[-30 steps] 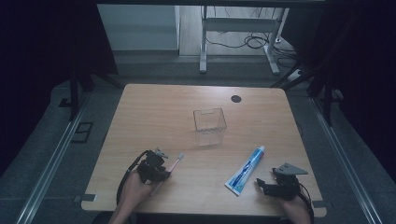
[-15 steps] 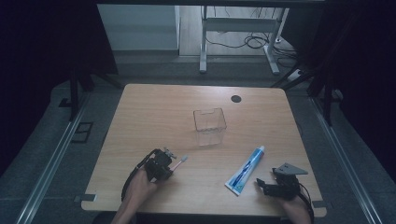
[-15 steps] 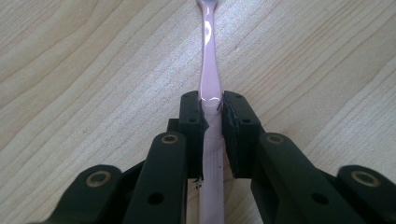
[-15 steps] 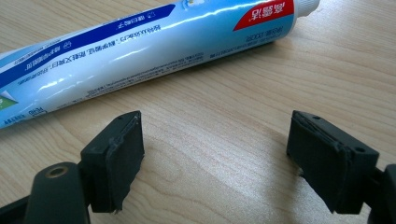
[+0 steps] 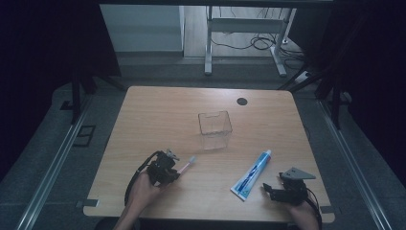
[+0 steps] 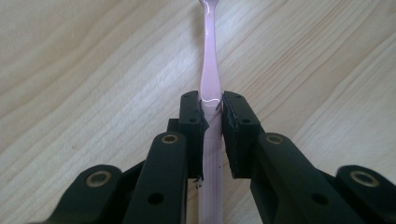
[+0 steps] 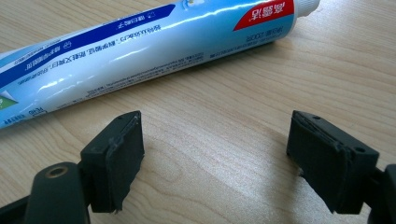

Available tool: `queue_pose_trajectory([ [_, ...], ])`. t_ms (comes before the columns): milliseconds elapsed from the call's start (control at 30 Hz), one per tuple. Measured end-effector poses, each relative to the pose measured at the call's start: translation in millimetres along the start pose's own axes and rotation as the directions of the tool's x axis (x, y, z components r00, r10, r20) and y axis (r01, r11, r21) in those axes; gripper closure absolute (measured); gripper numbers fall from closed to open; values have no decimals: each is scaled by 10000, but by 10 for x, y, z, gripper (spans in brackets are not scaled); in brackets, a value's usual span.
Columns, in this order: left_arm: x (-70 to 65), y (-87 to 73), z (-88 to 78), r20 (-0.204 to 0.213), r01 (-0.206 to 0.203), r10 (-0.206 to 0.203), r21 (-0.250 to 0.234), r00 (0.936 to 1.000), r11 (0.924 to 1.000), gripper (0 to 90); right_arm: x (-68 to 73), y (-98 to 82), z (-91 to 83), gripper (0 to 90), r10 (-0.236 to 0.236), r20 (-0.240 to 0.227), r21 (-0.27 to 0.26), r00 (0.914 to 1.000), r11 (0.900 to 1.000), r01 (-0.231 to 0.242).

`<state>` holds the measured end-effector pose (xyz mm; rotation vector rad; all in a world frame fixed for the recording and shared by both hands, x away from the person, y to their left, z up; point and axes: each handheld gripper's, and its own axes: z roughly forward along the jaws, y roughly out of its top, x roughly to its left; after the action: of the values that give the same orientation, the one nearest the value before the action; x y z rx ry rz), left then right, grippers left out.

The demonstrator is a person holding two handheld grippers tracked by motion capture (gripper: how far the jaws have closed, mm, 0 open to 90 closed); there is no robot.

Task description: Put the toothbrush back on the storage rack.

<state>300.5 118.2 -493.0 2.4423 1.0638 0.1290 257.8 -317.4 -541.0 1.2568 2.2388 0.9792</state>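
Left gripper jaws just closed on smooth pink toothbrush.

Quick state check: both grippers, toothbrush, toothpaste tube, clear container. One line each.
left gripper: shut on the toothbrush handle, jaws have just been closing.
right gripper: open, nothing between the jaws.
toothbrush: pink, flat on the table, handle clamped.
toothpaste tube: lying on the table, cap on, just ahead of the right gripper, untouched.
clear container: upright, open top, looks empty.

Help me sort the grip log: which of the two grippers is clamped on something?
The left gripper, shut on the pink toothbrush; the right gripper stands open beside the toothpaste tube.
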Motion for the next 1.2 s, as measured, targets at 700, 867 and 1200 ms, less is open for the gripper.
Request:
queue_pose_trajectory([
  [700, -16, 85, -139, 114, -117, 125, -610, 9999, 9981, 788, 0, 0, 0, 183, -8, -7, 5, 10000, 10000, 8],
  [867, -5, 116, -208, 57, -168, 173, -734, 9998, 9972, 788, 1, 0, 0, 184, -5, -7, 5, 10000, 10000, 5],
  [1200, 1, 202, -331, -107, -424, 416, -875, 9991, 9953, 787, 1, 1, 1, 177, -16, -15, 1, 10000, 10000, 16],
])
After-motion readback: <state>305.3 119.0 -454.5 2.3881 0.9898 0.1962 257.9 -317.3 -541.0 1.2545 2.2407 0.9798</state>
